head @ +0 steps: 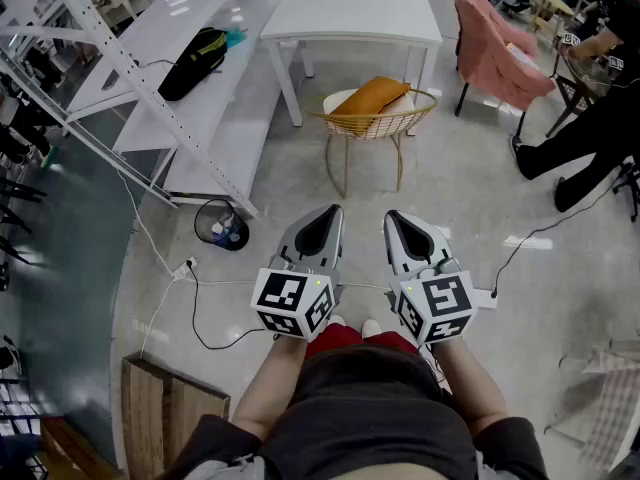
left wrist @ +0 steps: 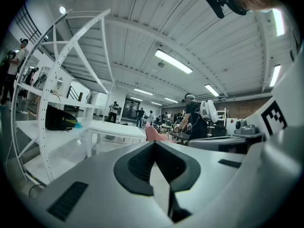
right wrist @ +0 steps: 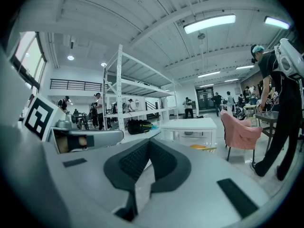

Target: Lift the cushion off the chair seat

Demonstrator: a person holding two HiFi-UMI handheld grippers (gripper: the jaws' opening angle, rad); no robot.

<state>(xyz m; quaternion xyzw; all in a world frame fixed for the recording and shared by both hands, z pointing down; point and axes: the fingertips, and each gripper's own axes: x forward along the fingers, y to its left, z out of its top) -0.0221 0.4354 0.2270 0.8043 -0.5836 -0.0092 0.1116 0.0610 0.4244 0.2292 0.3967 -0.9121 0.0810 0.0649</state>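
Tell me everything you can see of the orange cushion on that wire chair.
The orange cushion is a flat rectangular pad, soft fabric by its look, plain and slightly creased. It lies slantwise across the pale seat of the gold wire chair, which stands on the near side of the white table. Only the chair touches it; nothing holds it.

head view: steeply down | gripper views: level, forward (all share white table)
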